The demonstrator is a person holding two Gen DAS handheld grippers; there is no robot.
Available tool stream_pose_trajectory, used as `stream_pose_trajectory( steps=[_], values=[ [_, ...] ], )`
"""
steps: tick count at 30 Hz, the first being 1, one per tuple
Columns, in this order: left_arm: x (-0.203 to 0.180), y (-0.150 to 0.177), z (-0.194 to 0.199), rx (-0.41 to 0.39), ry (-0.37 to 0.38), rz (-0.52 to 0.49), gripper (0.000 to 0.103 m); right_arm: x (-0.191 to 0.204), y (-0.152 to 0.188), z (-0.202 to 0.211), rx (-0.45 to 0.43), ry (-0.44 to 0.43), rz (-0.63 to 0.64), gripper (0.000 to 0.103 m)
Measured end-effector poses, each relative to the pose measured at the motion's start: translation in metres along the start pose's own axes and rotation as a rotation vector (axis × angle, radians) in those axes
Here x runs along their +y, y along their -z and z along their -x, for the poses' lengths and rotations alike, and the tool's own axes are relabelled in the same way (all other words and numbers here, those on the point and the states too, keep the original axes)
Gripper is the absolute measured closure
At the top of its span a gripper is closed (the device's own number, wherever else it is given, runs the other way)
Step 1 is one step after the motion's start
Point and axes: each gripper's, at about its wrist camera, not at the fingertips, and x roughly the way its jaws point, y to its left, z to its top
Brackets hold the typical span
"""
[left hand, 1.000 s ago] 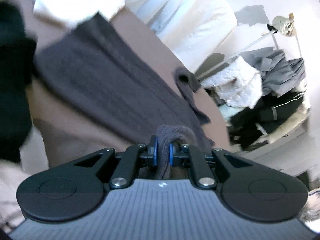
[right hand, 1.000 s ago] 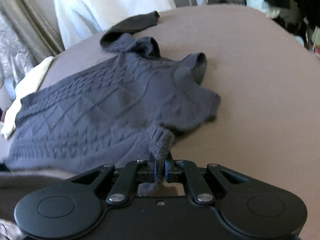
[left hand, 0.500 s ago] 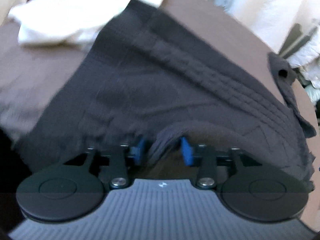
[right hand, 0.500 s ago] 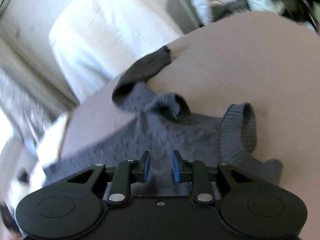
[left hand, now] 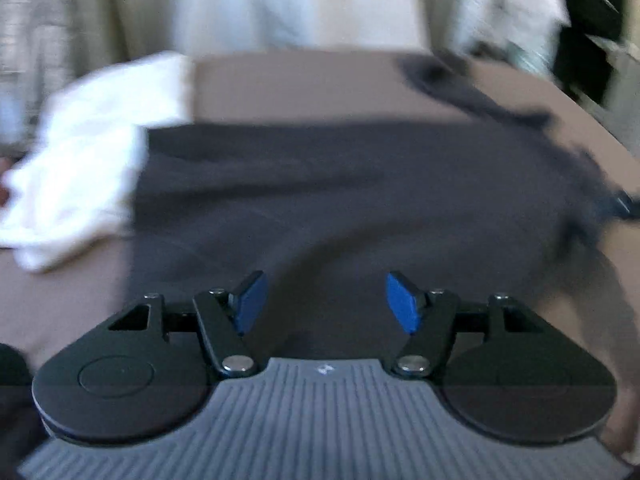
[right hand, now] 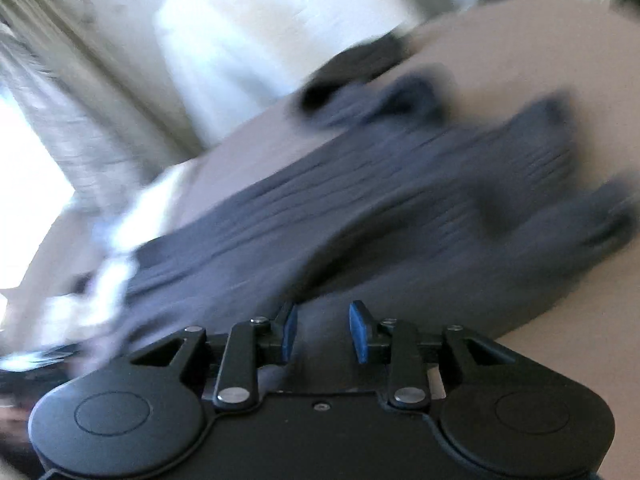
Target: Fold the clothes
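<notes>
The left hand-held gripper (left hand: 323, 300) is opening wide above the grey sweater (left hand: 320, 200); the right hand-held gripper (right hand: 323, 330) is opening narrower, nothing pinched.

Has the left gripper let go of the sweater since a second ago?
Yes. The left gripper is opening, nothing pinched between its blue pads; the dark sweater lies flat on the brown table.

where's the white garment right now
In the left wrist view the white garment lies bunched at the left, on the brown surface, against the left edge of the dark grey sweater.
</notes>
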Motion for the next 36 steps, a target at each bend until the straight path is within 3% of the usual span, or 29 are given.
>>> stream_pose_trajectory(
  steps=[2, 5, 8, 10, 12, 14, 18, 21, 23, 25, 27, 31, 32, 34, 36],
  values=[
    [-0.015, 0.007, -0.012, 0.030, 0.053, -0.065, 0.032, 0.027, 0.001, -0.014, 0.072, 0.027, 0.174, 0.069],
    [-0.025, 0.013, -0.032, 0.079, 0.093, -0.142, 0.010, 0.054, 0.004, -0.034, 0.136, 0.098, 0.413, 0.066],
    [-0.021, 0.020, -0.048, 0.117, 0.059, -0.142, 0.009, 0.061, 0.004, -0.054, 0.174, 0.131, 0.526, 0.066],
    [-0.008, 0.023, -0.052, 0.124, 0.037, -0.076, 0.027, 0.058, 0.002, -0.062, 0.159, 0.144, 0.534, 0.066],
    [0.004, 0.018, -0.046, 0.123, 0.038, -0.013, 0.070, 0.053, -0.004, -0.067, 0.130, 0.149, 0.513, 0.066],
    [0.009, 0.009, -0.039, 0.105, 0.050, 0.026, 0.090, 0.049, -0.010, -0.070, 0.101, 0.151, 0.485, 0.066],
    [0.000, -0.011, -0.021, 0.034, -0.018, -0.012, 0.092, 0.052, -0.016, -0.072, 0.054, 0.176, 0.482, 0.066],
    [-0.003, -0.043, -0.016, -0.019, -0.074, -0.033, 0.092, 0.053, -0.022, -0.072, 0.017, 0.214, 0.470, 0.066],
    [-0.001, -0.071, -0.023, -0.062, -0.136, -0.033, 0.089, 0.050, -0.029, -0.072, -0.014, 0.253, 0.449, 0.066],
    [0.010, -0.100, -0.044, -0.094, -0.184, 0.017, 0.080, 0.043, -0.039, -0.075, -0.036, 0.311, 0.403, 0.066],
    [0.024, -0.117, -0.066, -0.120, -0.238, 0.046, 0.059, 0.033, -0.048, -0.078, -0.034, 0.352, 0.358, 0.066],
    [0.040, -0.119, -0.091, -0.115, -0.480, 0.026, 0.059, 0.021, -0.053, -0.073, -0.022, 0.444, 0.323, 0.066],
    [0.048, -0.112, -0.086, -0.129, -0.504, 0.053, 0.055, 0.019, -0.049, -0.067, -0.027, 0.457, 0.333, 0.064],
    [0.067, -0.093, -0.069, -0.163, -0.488, 0.140, 0.045, 0.014, -0.040, -0.053, -0.038, 0.463, 0.349, 0.054],
    [0.092, -0.072, -0.054, -0.166, -0.409, 0.285, 0.035, 0.003, -0.034, -0.042, -0.031, 0.464, 0.325, 0.050]
  ],
)
